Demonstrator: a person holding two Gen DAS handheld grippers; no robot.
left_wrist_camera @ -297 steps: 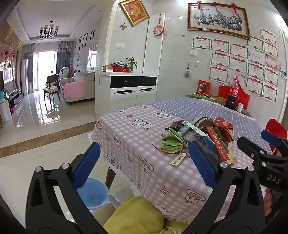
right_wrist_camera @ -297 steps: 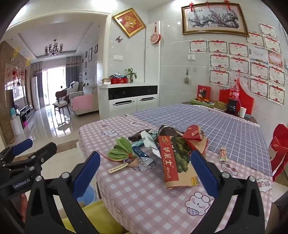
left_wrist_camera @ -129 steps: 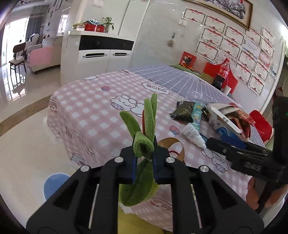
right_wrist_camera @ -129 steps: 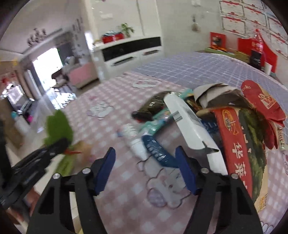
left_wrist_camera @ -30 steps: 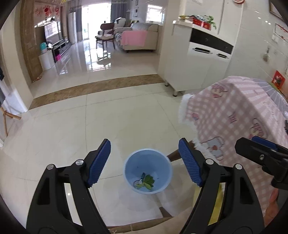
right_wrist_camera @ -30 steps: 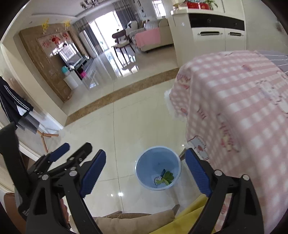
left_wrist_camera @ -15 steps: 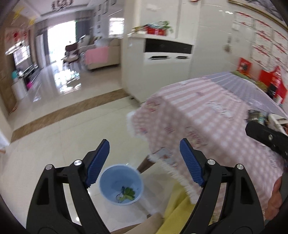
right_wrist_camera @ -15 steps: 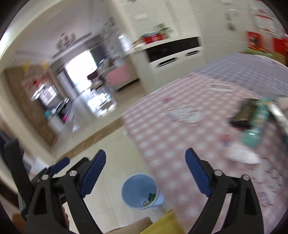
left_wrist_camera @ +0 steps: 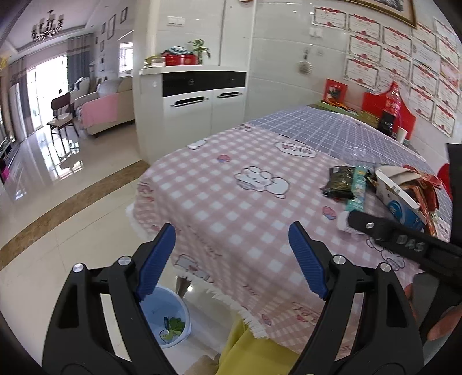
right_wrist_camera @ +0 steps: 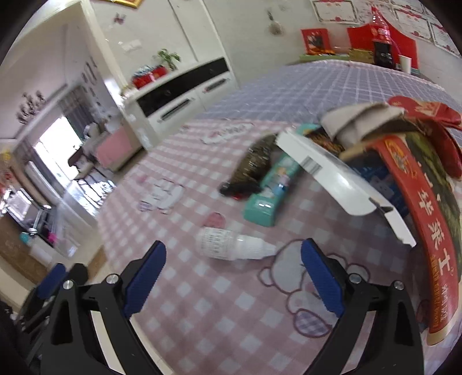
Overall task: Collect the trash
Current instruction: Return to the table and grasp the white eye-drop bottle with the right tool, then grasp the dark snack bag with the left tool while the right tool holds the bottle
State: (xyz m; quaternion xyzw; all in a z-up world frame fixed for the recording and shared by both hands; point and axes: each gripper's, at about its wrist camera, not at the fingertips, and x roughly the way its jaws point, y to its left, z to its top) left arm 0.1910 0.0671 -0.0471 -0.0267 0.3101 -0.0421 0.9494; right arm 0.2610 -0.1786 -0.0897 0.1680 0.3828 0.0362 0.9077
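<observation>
White dropper bottle lies sideways (teal tube just beyond)

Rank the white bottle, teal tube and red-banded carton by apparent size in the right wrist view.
1. red-banded carton, clearly largest
2. teal tube
3. white bottle
The tube and bottle look close; the bottle lies nearer the camera, so that order is unsure.

one bin, one bottle, two grippers

We are in a home: beyond the checked-cloth tabletop stand a white sideboard, sofa and chandelier.
</observation>
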